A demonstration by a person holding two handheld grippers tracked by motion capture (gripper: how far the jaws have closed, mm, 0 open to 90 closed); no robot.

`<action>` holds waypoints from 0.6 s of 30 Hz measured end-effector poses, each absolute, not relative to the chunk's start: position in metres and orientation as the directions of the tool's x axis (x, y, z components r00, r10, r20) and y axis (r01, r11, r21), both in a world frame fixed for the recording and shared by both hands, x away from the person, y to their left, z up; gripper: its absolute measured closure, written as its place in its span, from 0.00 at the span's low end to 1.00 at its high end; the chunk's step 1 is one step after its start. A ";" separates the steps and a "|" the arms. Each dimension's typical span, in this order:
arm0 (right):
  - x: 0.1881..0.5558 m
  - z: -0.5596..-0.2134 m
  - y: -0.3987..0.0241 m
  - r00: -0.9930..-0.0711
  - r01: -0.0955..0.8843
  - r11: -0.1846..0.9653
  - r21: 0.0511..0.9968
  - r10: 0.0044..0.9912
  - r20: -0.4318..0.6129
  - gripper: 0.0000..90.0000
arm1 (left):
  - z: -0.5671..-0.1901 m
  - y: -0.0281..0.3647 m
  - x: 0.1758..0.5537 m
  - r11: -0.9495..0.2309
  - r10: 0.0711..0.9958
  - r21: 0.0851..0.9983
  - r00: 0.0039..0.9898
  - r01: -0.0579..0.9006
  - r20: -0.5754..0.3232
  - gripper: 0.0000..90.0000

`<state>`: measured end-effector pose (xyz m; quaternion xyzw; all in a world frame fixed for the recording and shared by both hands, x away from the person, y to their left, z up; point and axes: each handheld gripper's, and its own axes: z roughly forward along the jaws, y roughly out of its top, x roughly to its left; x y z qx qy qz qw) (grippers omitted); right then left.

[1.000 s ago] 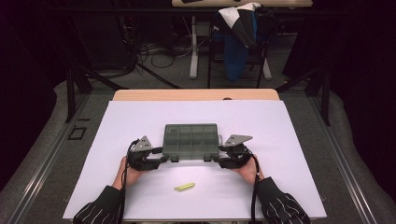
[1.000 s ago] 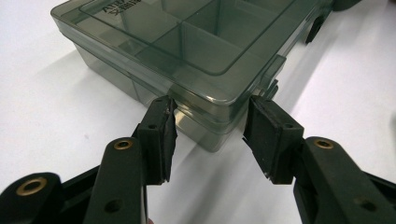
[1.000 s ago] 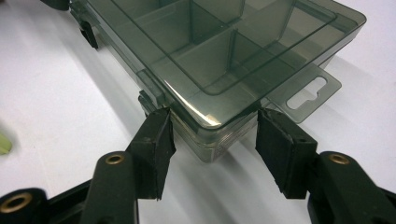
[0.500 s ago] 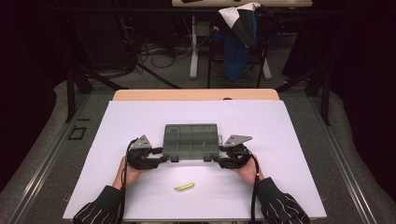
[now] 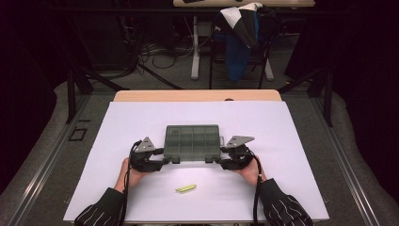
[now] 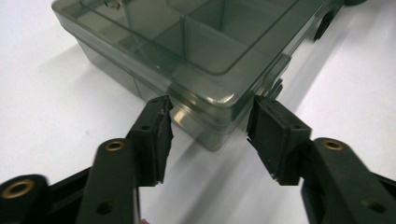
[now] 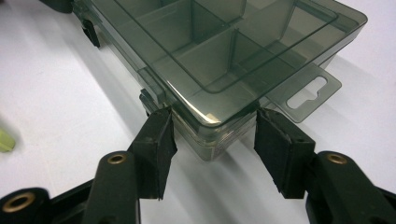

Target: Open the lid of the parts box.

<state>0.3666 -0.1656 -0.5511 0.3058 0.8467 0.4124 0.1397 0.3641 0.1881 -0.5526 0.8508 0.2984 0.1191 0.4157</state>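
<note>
Smoky grey see-through plastic makes up the box (image 5: 193,141), a flat organiser with its lid down and dividers showing through as a grid of small compartments. I can read no brand, label or writing on it. Two dark latches sit on its near edge, and a clear hang tab (image 7: 306,92) with a slot juts from one end. It lies flat near the middle of the white table (image 5: 291,141).

At each near corner a claw straddles it. The left gripper (image 6: 210,122) has its jaws set to either side of the left corner; they have just been opening, and the pads look close to the plastic without clearly pressing. The right gripper (image 7: 212,128) frames the right corner the same way, pads just beside the walls.

Nearer me, a small yellow-green piece (image 5: 185,188) lies apart on the table.
</note>
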 end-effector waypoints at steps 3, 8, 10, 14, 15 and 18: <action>0.367 -0.551 -0.165 -0.773 0.403 0.473 0.784 0.634 0.014 0.52 | -0.553 0.188 0.363 -0.473 0.608 0.782 0.792 0.406 -0.044 0.56; 0.366 -0.551 -0.165 -0.770 0.404 0.473 0.783 0.638 0.012 0.52 | -0.552 0.192 0.365 -0.435 0.607 0.786 0.788 0.440 -0.106 0.59; 0.366 -0.551 -0.164 -0.770 0.401 0.476 0.783 0.639 0.005 0.52 | -0.552 0.194 0.366 -0.415 0.608 0.785 0.782 0.460 -0.138 0.61; 0.366 -0.551 -0.165 -0.771 0.400 0.480 0.781 0.637 0.003 0.52 | -0.552 0.198 0.369 -0.381 0.603 0.781 0.773 0.494 -0.195 0.63; 0.366 -0.552 -0.164 -0.769 0.396 0.470 0.789 0.639 0.005 0.52 | -0.552 0.199 0.370 -0.373 0.600 0.782 0.773 0.500 -0.207 0.64; 0.366 -0.551 -0.165 -0.772 0.402 0.478 0.781 0.636 0.008 0.52 | -0.552 0.199 0.371 -0.372 0.600 0.780 0.772 0.503 -0.211 0.64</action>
